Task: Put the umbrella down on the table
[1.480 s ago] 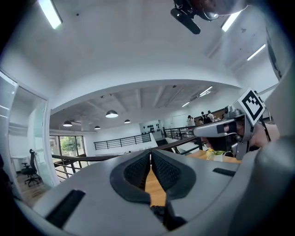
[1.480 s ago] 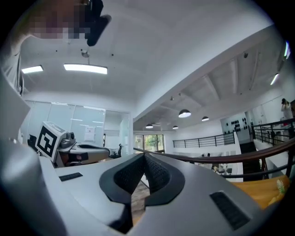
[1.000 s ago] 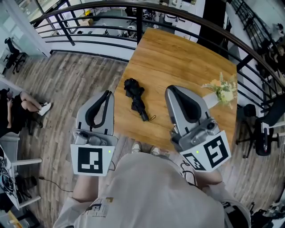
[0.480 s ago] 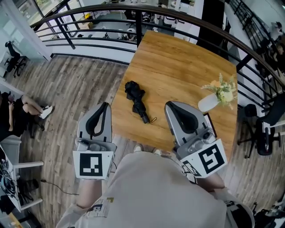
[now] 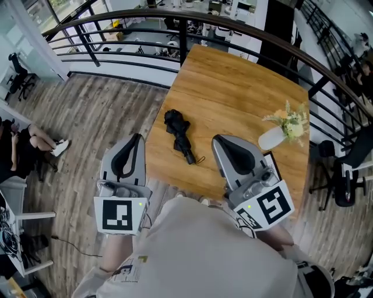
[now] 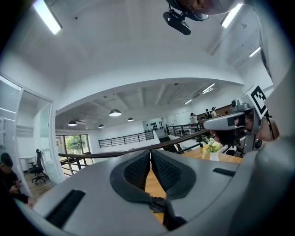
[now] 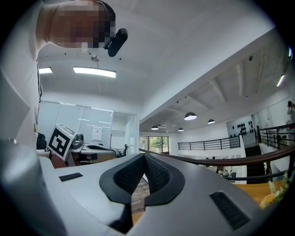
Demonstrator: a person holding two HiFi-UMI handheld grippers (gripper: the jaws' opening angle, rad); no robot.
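Note:
A folded black umbrella [image 5: 178, 135] lies flat on the wooden table [image 5: 233, 87], near the table's left front part, its handle and strap toward me. My left gripper [image 5: 139, 138] is held level over the floor, left of the table's edge, shut and empty. My right gripper [image 5: 218, 141] hangs over the table's front part, right of the umbrella and clear of it, also shut with nothing in it. In the left gripper view the gripper [image 6: 150, 152] has its jaws pressed together; in the right gripper view the gripper [image 7: 144, 156] has its tips touching as well.
A white vase of flowers [image 5: 281, 128] stands at the table's right side. A dark curved railing [image 5: 175, 17] runs behind the table. Wood-plank floor [image 5: 105, 122] lies at the left, where a seated person [image 5: 26, 142] and an office chair [image 5: 16, 73] are.
Both grippers have drifted slightly toward me and down in the picture. The umbrella has stayed lying on the table.

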